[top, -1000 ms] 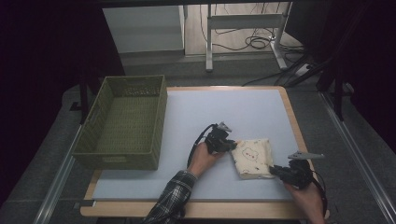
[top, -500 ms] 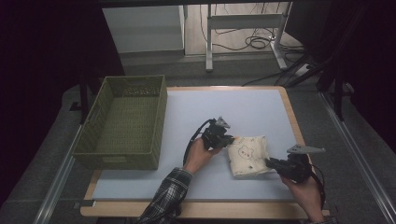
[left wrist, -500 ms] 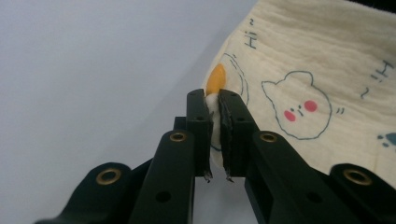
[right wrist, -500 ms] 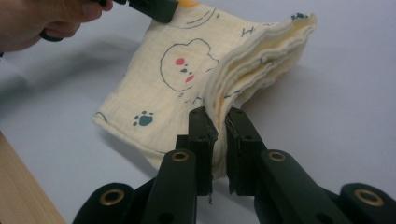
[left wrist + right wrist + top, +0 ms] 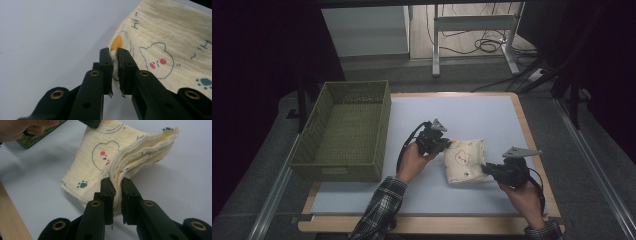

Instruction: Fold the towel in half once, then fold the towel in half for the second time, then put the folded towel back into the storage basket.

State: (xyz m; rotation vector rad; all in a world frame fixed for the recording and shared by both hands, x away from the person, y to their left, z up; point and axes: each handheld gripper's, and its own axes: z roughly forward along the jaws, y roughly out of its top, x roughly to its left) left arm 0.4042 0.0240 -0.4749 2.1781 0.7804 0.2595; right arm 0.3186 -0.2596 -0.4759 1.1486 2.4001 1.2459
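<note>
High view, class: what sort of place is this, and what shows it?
Probably a lab or workshop recording bench: a matted table, cables on the floor behind, metal stand legs, dark surroundings.

We are seeing the basket (image 5: 343, 131) sitting at the left of the worktop (image 5: 472, 107), the folded cloth (image 5: 464, 160) hanging right of it between both grippers.

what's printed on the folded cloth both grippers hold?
Cream folded cloth: bear faces with pink cheeks, blue paw prints, "Hi" lettering. Clearest in the left gripper view.
</note>
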